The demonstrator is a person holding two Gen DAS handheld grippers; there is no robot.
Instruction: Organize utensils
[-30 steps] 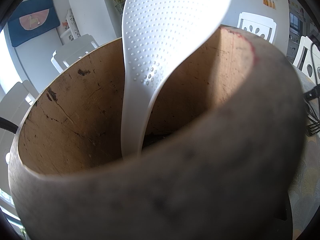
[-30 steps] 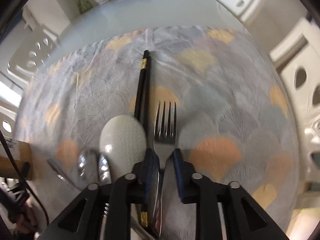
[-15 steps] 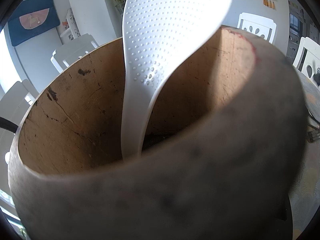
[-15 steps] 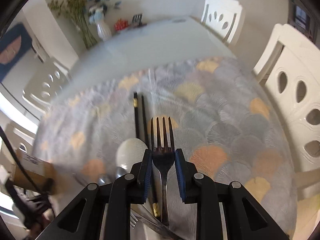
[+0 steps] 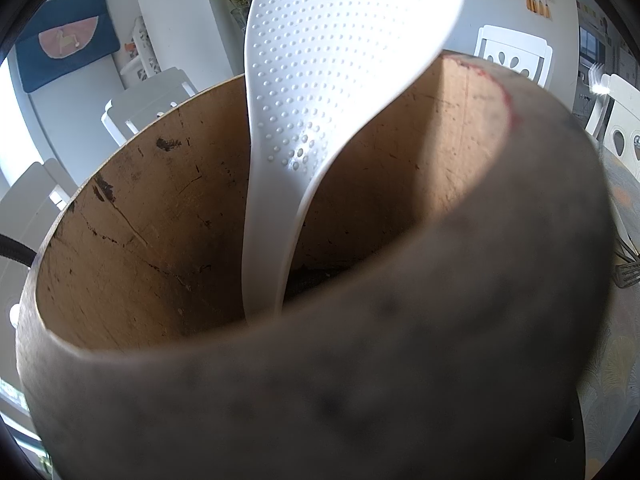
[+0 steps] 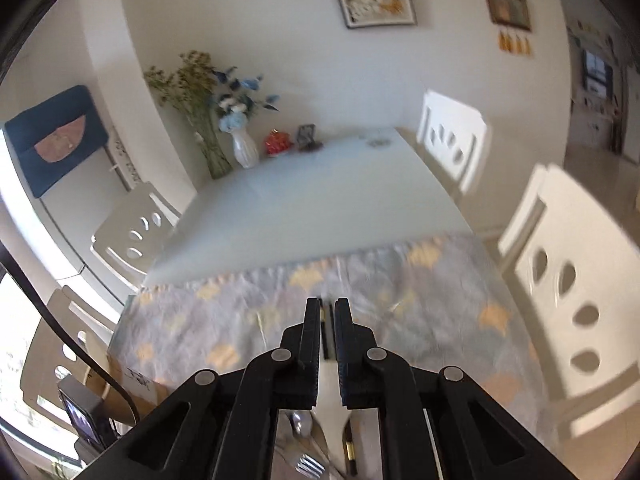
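While rice paddle [image 5: 340,80] stands in wooden holder [image 5: 160,220], right gripper [image 6: 328,312] closed

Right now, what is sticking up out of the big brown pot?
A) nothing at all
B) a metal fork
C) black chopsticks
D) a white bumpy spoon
D: a white bumpy spoon stands handle-down inside the brown pot, with its dotted head rising above the rim.

Daylight floods in from the left, blowing out the left edges of both views. The wooden holder [image 5: 168,220] shows a sunlit patch inside, while its near rim is a soft blur. The tablecloth [image 6: 400,280] and chairs [image 6: 560,292] smear with motion, and lines bend toward the dark corners.
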